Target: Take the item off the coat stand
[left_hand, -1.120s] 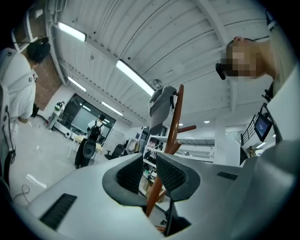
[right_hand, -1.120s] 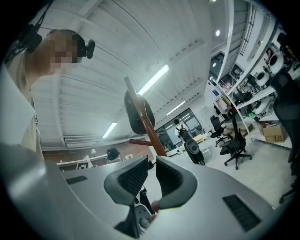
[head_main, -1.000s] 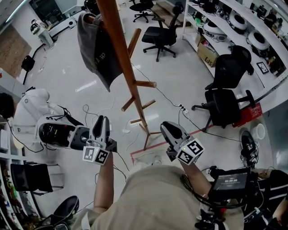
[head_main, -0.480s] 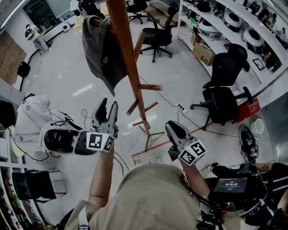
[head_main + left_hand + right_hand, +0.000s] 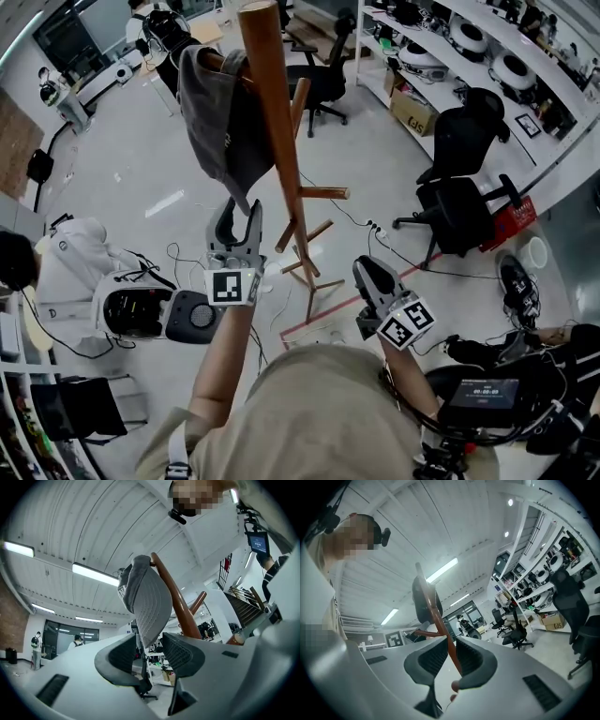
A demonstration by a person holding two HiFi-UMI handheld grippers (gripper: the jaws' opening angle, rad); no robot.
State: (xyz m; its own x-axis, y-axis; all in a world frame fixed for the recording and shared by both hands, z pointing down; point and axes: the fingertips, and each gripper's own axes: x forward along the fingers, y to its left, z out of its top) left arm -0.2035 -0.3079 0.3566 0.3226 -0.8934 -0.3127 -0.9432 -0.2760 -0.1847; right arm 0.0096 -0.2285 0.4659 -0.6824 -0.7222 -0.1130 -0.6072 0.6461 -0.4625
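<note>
Grey cap [image 5: 220, 122] hangs on a top peg of the coat stand [image 5: 277, 159] — not off yet, grab and lift both left. Left gripper [image 5: 238, 212] sits just under it, jaws opening wide, empty; only its own view shows the brim dipping toward the gap. Right gripper [image 5: 368, 273] low, narrowly open, empty

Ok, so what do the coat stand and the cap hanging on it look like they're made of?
Coat stand: looks like wood, reddish-brown with a smooth, slightly glossy finish and round pegs. Cap: seemingly woven cloth, matte grey, with rows of stitching across its brim.
</note>
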